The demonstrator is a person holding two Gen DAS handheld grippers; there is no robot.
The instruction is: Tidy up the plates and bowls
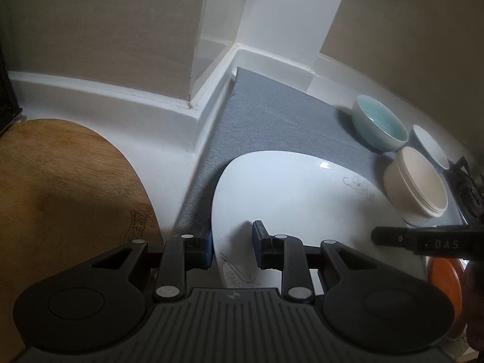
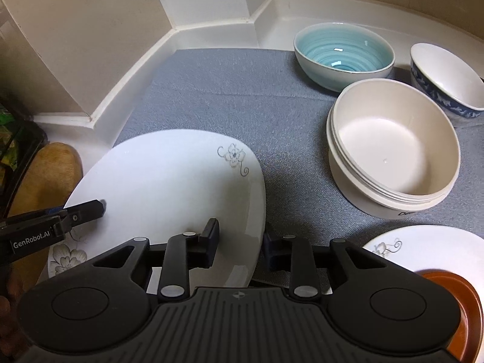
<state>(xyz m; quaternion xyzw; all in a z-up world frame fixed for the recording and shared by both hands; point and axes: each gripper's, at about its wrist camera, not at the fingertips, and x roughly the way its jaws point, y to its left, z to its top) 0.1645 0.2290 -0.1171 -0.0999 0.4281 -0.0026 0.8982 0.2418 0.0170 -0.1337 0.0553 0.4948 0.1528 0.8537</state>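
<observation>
With my left gripper [image 1: 232,246] and right gripper [image 2: 240,243] each clamped on an opposite rim of the white plate [image 2: 169,187], uneven pulling could slip it free.

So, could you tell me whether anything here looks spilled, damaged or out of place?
Nothing stands out: the flowered plate, teal bowl, stacked cream bowls and blue-patterned bowl all look intact, and no spill shows on the grey mat.
</observation>
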